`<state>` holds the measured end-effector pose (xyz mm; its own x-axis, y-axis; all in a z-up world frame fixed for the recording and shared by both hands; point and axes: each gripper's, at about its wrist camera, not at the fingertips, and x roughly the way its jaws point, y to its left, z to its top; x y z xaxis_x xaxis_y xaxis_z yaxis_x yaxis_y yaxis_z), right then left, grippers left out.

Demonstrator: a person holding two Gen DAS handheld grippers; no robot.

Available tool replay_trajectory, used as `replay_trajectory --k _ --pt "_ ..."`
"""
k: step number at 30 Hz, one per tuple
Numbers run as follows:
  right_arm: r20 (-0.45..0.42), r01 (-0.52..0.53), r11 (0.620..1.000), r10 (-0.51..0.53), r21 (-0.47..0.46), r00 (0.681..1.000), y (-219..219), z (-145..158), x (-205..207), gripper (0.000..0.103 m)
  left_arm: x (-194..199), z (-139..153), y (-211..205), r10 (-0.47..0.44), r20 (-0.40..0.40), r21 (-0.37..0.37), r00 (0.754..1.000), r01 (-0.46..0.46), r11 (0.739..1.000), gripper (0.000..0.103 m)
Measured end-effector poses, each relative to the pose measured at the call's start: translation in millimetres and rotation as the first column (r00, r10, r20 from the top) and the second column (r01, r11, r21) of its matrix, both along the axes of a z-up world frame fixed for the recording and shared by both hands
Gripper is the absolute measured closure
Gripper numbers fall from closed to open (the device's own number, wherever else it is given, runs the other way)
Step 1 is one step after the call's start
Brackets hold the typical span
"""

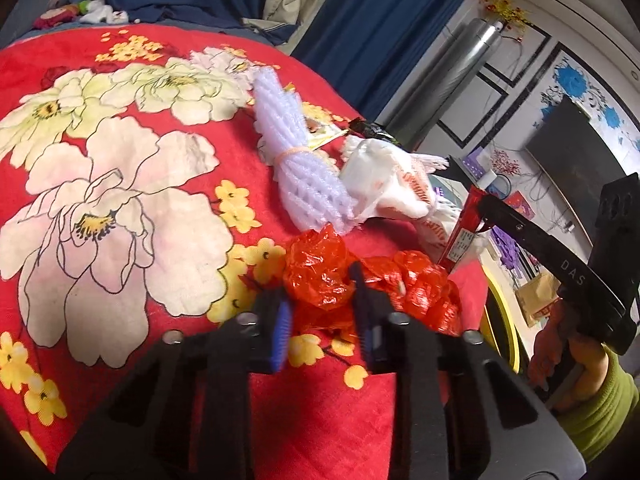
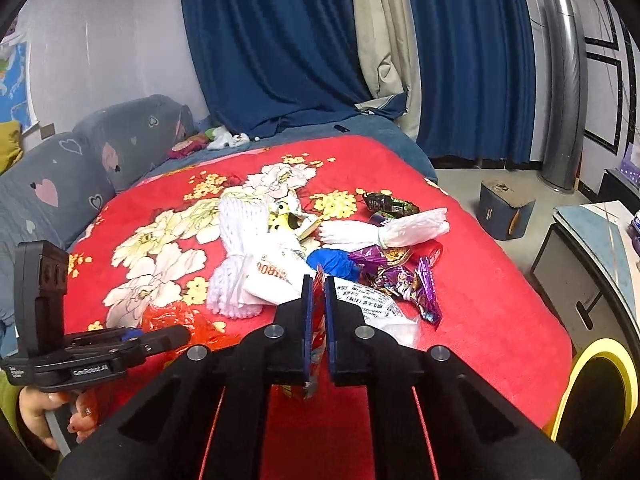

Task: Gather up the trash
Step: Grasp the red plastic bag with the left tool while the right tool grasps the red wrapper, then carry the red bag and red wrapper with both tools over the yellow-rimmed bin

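Observation:
Trash lies in a heap on a red floral blanket (image 1: 120,200). My left gripper (image 1: 320,304) is open, its fingers either side of a crumpled red plastic bag (image 1: 320,272); it also shows in the right wrist view (image 2: 176,320). My right gripper (image 2: 317,292) is shut on a red snack wrapper (image 2: 318,344), seen held up in the left wrist view (image 1: 460,228). Further back lie a white foam net bundle (image 1: 296,160), a white printed bag (image 1: 392,188), a blue bag (image 2: 332,262) and purple wrappers (image 2: 404,276).
A yellow-rimmed bin (image 2: 596,392) stands at the blanket's right edge. A grey sofa back (image 2: 60,184) lies left, blue curtains (image 2: 280,40) behind. A cardboard box (image 2: 506,208) sits on the floor, a low cabinet (image 2: 588,264) to the right.

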<state>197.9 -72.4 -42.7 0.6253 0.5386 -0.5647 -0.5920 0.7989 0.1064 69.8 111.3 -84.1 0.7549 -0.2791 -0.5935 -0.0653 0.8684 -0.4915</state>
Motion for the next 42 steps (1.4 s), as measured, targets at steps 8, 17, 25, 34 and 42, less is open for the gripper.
replay_trajectory --k 8,17,25,34,42 --pt "-0.006 -0.016 0.999 0.016 0.05 1.0 -13.3 11.4 -16.9 0.099 -14.8 21.3 -19.8 -0.059 0.095 0.091 0.994 0.05 0.995 0.099" --pt "-0.005 -0.012 0.996 0.012 0.094 1.0 -36.8 25.4 -32.3 0.099 -24.4 46.9 -46.1 -0.126 0.163 0.141 0.979 0.104 0.985 0.099" --pt "0.007 0.048 0.993 -0.049 0.108 0.999 -74.7 35.2 -35.5 0.099 -22.2 66.6 -73.9 -0.179 0.199 0.189 0.964 0.142 0.972 0.099" --pt "0.013 0.141 0.981 -0.144 0.137 0.99 -120.5 42.4 -30.5 0.099 -8.9 84.2 -108.0 -0.242 0.223 0.244 0.944 0.187 0.952 0.099" --pt "0.025 0.237 0.957 -0.244 0.17 0.969 -165.1 47.6 -28.8 0.099 10.6 88.7 -148.0 -0.328 0.215 0.281 0.92 0.264 0.923 0.099"
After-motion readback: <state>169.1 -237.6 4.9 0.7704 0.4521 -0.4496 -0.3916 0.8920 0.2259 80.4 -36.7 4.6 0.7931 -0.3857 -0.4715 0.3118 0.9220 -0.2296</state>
